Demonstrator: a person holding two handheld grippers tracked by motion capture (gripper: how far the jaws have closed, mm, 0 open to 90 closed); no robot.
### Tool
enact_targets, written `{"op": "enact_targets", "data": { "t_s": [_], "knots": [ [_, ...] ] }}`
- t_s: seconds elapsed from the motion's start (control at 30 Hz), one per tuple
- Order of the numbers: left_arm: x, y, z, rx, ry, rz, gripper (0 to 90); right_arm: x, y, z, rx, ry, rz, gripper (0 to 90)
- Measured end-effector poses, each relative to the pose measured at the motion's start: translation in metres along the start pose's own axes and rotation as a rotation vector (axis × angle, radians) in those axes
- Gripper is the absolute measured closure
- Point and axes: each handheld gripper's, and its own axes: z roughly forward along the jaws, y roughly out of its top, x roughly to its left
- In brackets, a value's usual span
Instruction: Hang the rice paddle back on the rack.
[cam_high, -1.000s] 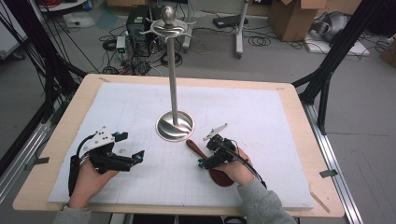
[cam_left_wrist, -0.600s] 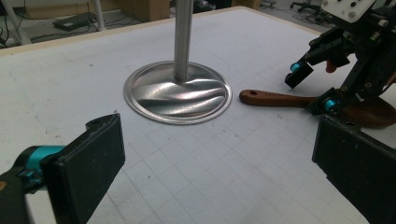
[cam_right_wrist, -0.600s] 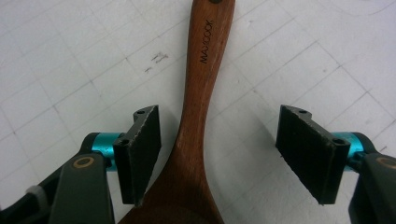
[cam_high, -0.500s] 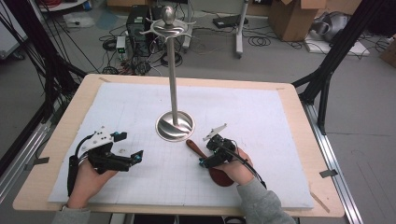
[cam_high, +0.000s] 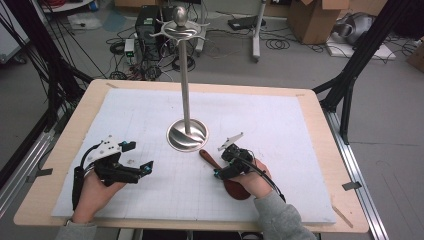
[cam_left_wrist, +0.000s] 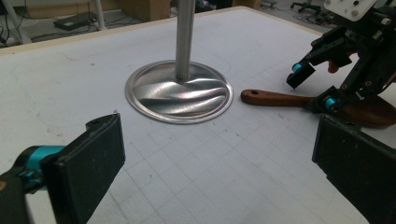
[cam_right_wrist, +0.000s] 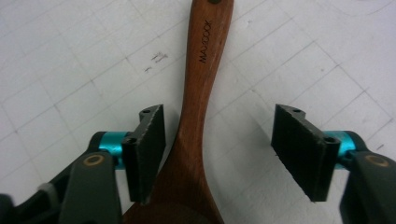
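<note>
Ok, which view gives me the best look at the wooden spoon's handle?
The right gripper view: the wooden spoon runs between the open right gripper, lettering readable. The left gripper view shows it side-on; the high view shows it small, its bowl under the hand.

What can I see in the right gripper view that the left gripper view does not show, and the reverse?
The right gripper view reads the lettering on the wooden spoon handle, which lies between the right gripper fingers; these have just been closing, one finger still apart from the wood. The left gripper view gives the steel stand and the wide-open left gripper. Both share the spoon and the white gridded mat.
</note>
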Motion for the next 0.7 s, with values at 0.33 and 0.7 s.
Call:
{"op": "enact_targets", "data": {
  "t_s": [0.33,0.7],
  "knots": [
    [0.0004,-0.0001,0.0006,0.001,-0.001,-0.001,3.0,0.0042,0.0001,-0.0027,0.008,0.008,0.0,49.3],
    [0.0003,-0.0007,0.0013,0.006,0.001,0.001,3.0,0.0064,0.0008,-0.0043,0.021,0.001,0.0,61.3]
  ]
}}
